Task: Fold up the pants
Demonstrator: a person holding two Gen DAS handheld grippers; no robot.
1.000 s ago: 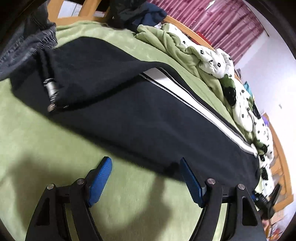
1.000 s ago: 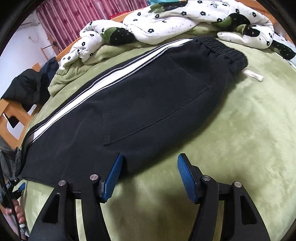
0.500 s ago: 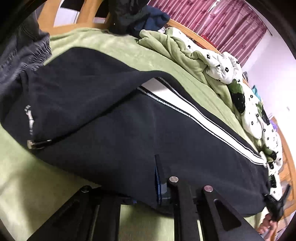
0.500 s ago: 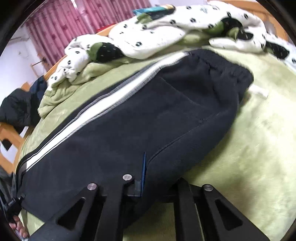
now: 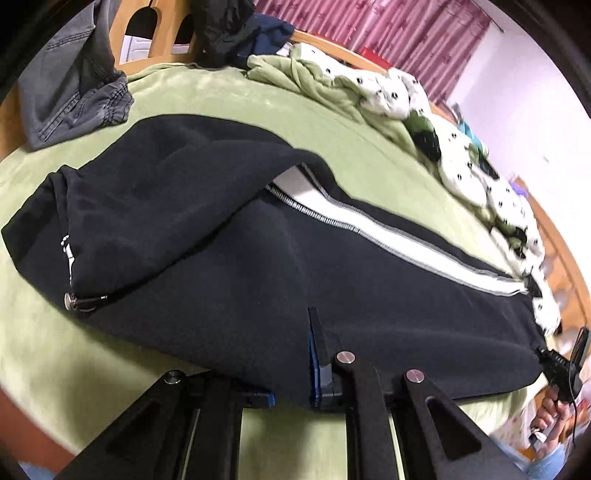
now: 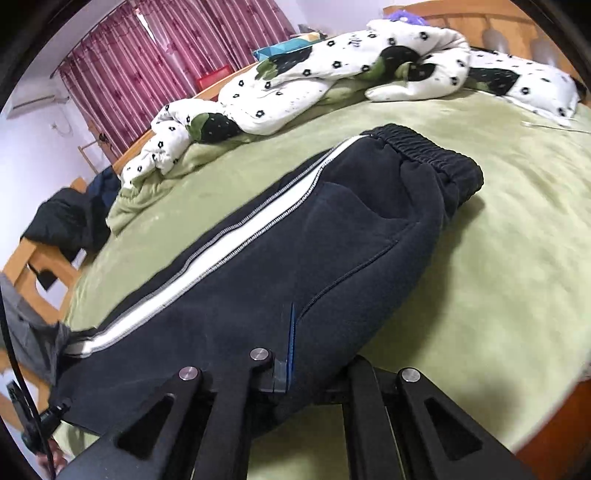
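Black fleece pants (image 5: 240, 266) with a white side stripe (image 5: 373, 225) lie lengthwise on the green bed cover. My left gripper (image 5: 295, 380) is shut on the near edge of the pants toward the leg end, where the leg is folded back and a metal cord tip (image 5: 70, 301) shows. My right gripper (image 6: 310, 373) is shut on the near edge of the pants (image 6: 280, 266) toward the elastic waistband (image 6: 432, 151). The gripped edge is lifted off the cover in both views; the far jaw of each gripper is hidden by cloth.
Green bed cover (image 5: 55, 362) (image 6: 498, 258). A rumpled white flowered quilt (image 6: 332, 70) (image 5: 461, 155) lies along the far side. Grey jeans (image 5: 70, 99) and dark clothes (image 5: 236, 33) hang at the wooden bed frame. Red curtains (image 6: 147, 62) behind.
Both grippers went from open above the bed cover to shut on the near edge of the pants, then lifted that edge and pulled it toward me.
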